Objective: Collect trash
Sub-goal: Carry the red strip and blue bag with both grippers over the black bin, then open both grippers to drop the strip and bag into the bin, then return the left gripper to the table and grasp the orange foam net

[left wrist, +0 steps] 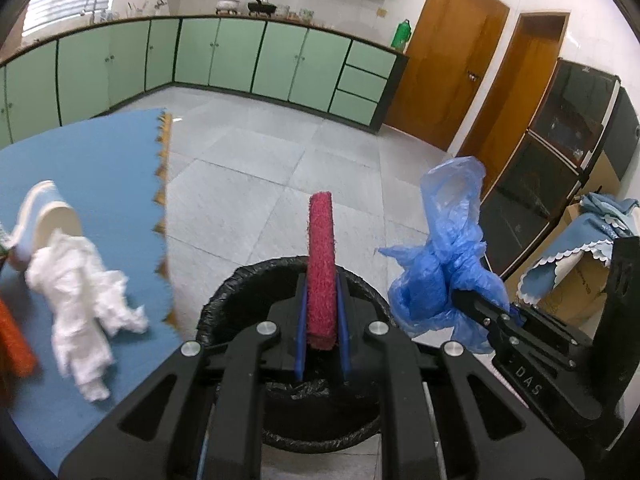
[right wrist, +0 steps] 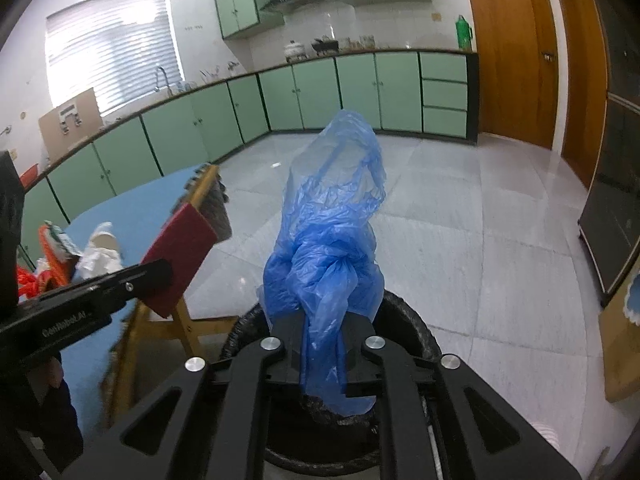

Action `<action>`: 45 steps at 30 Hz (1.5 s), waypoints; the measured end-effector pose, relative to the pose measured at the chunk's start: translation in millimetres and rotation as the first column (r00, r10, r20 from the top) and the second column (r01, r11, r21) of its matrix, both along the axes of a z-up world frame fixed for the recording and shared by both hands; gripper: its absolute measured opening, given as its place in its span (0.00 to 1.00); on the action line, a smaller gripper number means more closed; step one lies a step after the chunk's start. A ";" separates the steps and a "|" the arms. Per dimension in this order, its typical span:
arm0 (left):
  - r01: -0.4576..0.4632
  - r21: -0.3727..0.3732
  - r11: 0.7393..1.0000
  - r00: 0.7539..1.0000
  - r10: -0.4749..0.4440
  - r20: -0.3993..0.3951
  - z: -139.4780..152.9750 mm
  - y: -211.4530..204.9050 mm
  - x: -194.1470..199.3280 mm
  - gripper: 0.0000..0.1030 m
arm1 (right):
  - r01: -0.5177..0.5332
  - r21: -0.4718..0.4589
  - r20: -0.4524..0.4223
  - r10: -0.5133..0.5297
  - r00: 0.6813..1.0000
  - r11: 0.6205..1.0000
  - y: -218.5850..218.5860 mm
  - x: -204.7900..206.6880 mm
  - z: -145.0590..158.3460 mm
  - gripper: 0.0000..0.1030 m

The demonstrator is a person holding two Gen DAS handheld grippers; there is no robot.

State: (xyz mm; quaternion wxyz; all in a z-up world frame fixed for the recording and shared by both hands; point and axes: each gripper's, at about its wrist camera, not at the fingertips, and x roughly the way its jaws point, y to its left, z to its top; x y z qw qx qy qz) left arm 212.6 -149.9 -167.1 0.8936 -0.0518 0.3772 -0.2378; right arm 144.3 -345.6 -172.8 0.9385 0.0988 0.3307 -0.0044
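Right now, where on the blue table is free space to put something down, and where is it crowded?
The blue table is bare on its far part, between the crumpled white paper and the scalloped edge by the floor. Its near left side is crowded: the paper, a tipped cup and an orange item lie together.

I'm looking across a pale grey tiled floor to mint-green cabinets along white walls, daylight glowing through a blinded window, and wooden doors on the right.
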 end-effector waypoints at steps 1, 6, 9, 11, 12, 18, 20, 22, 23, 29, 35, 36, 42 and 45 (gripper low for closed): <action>0.009 0.000 1.000 1.000 -0.009 -0.012 -3.9 -3.4 2.5 0.13 | 0.006 0.002 -0.010 -0.006 1.000 1.000 -2.6 2.9 -4.1 0.13; 0.010 -0.007 1.000 0.999 -0.010 -0.044 -9.5 -8.7 12.8 0.43 | 0.040 0.007 -0.041 -0.040 0.998 0.999 -14.8 8.9 -17.1 0.49; 0.009 -0.008 1.000 0.999 -0.009 -0.041 -8.9 -10.8 14.1 0.45 | 0.055 0.009 -0.037 -0.055 0.998 0.998 -18.8 5.9 -18.8 0.63; 0.000 -0.011 1.000 0.999 -0.001 -0.038 -6.7 -8.3 13.8 0.46 | 0.067 0.005 -0.031 -0.067 0.997 0.998 -22.5 4.9 -17.9 0.67; -0.007 -0.008 1.000 1.000 0.007 -0.030 -3.7 -5.5 12.2 0.47 | 0.072 0.005 -0.028 -0.071 0.997 0.997 -22.7 3.9 -15.7 0.70; -0.080 0.026 0.996 0.995 0.078 0.059 25.4 22.0 -8.4 0.66 | 0.084 0.005 0.039 -0.084 0.996 0.996 -10.9 -7.9 11.2 0.91; -0.111 0.037 0.993 0.990 0.107 0.091 36.8 34.9 -16.9 0.70 | 0.067 0.008 0.072 -0.068 0.995 0.998 -0.3 -12.1 23.2 0.93; -0.163 0.055 0.985 0.979 0.154 0.136 50.6 53.1 -29.5 0.73 | 0.036 0.011 0.111 -0.037 0.993 0.999 17.5 -15.5 36.5 0.94; -0.194 0.066 0.979 0.970 0.181 0.161 57.6 63.8 -36.4 0.74 | 0.016 0.012 0.128 -0.018 0.992 1.000 27.2 -17.1 41.5 0.94; -0.390 0.129 0.911 0.898 0.347 0.270 83.2 128.5 -74.8 0.78 | -0.113 0.001 0.190 0.111 0.976 0.994 87.1 -20.5 56.9 0.94; -0.541 0.163 0.825 0.826 0.486 0.285 87.6 197.2 -98.0 0.78 | -0.218 0.003 0.210 0.212 0.954 0.976 140.7 -24.7 57.4 0.94; -0.562 0.170 0.810 0.815 0.507 0.281 85.3 207.6 -101.3 0.78 | -0.237 -0.004 0.216 0.232 0.948 0.972 151.0 -26.1 57.5 0.94; -0.649 0.202 0.734 0.759 0.604 0.244 65.5 263.6 -116.0 0.78 | -0.301 -0.036 0.218 0.301 0.928 0.953 187.5 -30.0 51.6 0.94; -0.658 0.220 0.720 0.752 0.620 0.222 54.1 280.3 -114.6 0.78 | -0.315 -0.046 0.208 0.317 0.925 0.948 201.5 -30.8 46.3 0.94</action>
